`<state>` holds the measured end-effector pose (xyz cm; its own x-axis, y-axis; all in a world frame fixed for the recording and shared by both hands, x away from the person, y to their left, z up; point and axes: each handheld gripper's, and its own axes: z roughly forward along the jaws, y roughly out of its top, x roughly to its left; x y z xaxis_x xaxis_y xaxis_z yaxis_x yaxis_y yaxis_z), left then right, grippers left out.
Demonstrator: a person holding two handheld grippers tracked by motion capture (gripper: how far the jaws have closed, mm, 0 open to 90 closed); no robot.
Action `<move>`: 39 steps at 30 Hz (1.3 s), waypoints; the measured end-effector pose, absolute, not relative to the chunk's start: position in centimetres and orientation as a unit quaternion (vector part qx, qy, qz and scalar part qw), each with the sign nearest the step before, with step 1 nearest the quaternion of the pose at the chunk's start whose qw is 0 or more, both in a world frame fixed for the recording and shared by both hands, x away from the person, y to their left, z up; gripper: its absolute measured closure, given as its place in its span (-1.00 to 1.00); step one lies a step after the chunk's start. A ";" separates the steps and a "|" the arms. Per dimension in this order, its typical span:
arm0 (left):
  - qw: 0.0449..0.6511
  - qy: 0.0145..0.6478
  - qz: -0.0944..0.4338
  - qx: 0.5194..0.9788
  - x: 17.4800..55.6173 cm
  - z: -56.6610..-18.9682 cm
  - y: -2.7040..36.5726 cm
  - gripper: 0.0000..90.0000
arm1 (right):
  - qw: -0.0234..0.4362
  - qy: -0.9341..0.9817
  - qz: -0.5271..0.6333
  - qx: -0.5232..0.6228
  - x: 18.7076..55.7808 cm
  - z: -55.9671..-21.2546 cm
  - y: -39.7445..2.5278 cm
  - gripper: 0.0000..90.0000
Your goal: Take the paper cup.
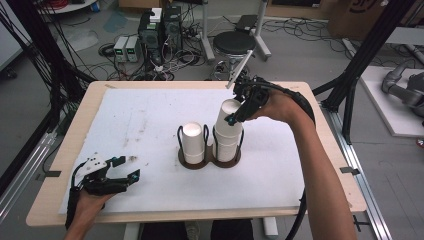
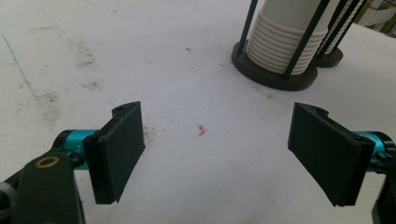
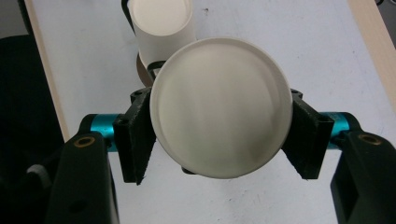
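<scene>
A dark two-slot wire holder (image 1: 186, 161) stands mid-table with two stacks of upturned white cups. The left stack (image 1: 193, 141) is shorter; the right stack (image 1: 228, 142) is taller. My right gripper (image 1: 235, 115) comes in from the far right and is shut on the top cup (image 1: 229, 107) of the right stack. In the right gripper view that cup's round base (image 3: 222, 105) faces the camera, a jaw pressed on each side of it by the right gripper (image 3: 222, 135), and the left stack (image 3: 161, 23) lies beyond. My left gripper (image 1: 127, 169) rests open at the front left; the left gripper (image 2: 217, 154) holds nothing.
A white foam mat (image 1: 145, 115) covers most of the wooden table (image 1: 320, 150). A small red speck (image 2: 201, 130) marks the mat between the left jaws. Beyond the table are a black stool (image 1: 235, 42), electronics boxes (image 1: 160, 30) with cables, and black frame posts (image 1: 360, 65).
</scene>
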<state>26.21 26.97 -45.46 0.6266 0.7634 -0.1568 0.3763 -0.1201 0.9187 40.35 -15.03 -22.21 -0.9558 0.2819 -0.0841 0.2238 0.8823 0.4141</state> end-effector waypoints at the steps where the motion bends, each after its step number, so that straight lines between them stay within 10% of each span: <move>1: 0.535 0.392 0.181 0.727 26.2 -45.5 27.0 -0.59 | 0.072 0.968 0.204 0.129 40.3 -22.0 -15.1 -0.23; 39: 0.533 0.393 0.180 0.727 26.2 -45.4 27.0 -0.59 | 0.109 0.949 0.268 0.122 39.1 -17.1 -16.7 -0.23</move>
